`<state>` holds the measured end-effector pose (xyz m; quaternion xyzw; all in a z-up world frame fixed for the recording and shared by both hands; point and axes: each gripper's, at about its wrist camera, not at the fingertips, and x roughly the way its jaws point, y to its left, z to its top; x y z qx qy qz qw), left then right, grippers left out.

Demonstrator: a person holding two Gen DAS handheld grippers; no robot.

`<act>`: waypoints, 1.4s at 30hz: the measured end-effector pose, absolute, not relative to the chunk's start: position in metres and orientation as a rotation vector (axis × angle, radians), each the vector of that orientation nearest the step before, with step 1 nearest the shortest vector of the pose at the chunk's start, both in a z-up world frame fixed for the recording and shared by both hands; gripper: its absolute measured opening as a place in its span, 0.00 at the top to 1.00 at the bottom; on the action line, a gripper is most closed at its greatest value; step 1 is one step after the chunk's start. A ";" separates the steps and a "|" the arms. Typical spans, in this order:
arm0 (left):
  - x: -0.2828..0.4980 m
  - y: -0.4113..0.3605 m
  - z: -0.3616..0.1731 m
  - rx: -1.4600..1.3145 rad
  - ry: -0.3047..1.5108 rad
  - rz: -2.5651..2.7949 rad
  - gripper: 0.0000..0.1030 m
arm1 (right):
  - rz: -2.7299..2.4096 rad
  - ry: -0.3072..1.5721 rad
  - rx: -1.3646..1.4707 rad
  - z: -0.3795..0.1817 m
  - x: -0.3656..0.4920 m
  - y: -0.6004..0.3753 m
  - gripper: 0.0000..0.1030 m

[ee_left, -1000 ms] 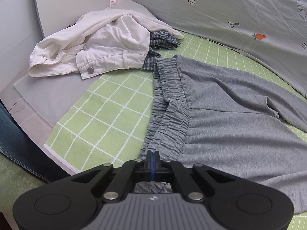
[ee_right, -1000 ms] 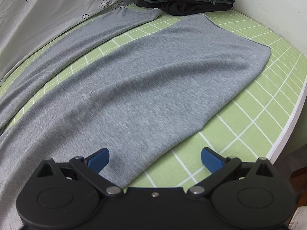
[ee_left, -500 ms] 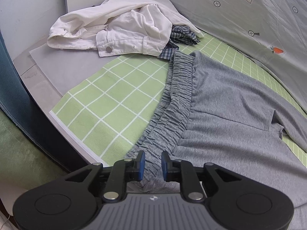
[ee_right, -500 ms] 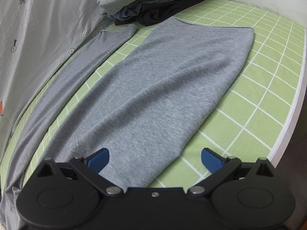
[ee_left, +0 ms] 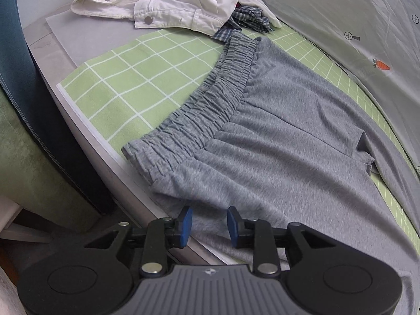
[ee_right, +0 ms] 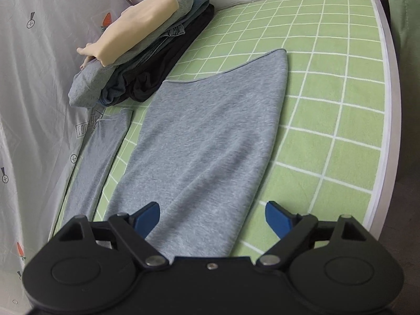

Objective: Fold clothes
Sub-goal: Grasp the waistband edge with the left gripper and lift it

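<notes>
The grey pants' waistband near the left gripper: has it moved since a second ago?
Yes. The waistband was bunched and doubled over, with its end between the shut fingers; now it lies flat in one strip across the green checked mat.

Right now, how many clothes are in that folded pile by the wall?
4 show: a cream one on top, a light grey one under it, then blue denim, then a black one at the bottom. More may hide between.
</notes>
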<state>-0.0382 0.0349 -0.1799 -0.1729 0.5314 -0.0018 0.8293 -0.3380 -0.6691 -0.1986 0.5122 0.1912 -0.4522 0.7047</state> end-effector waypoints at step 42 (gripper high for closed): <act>0.001 0.060 -0.187 -0.391 1.084 0.231 0.52 | -1.149 0.509 0.985 -0.194 -0.320 -0.721 0.02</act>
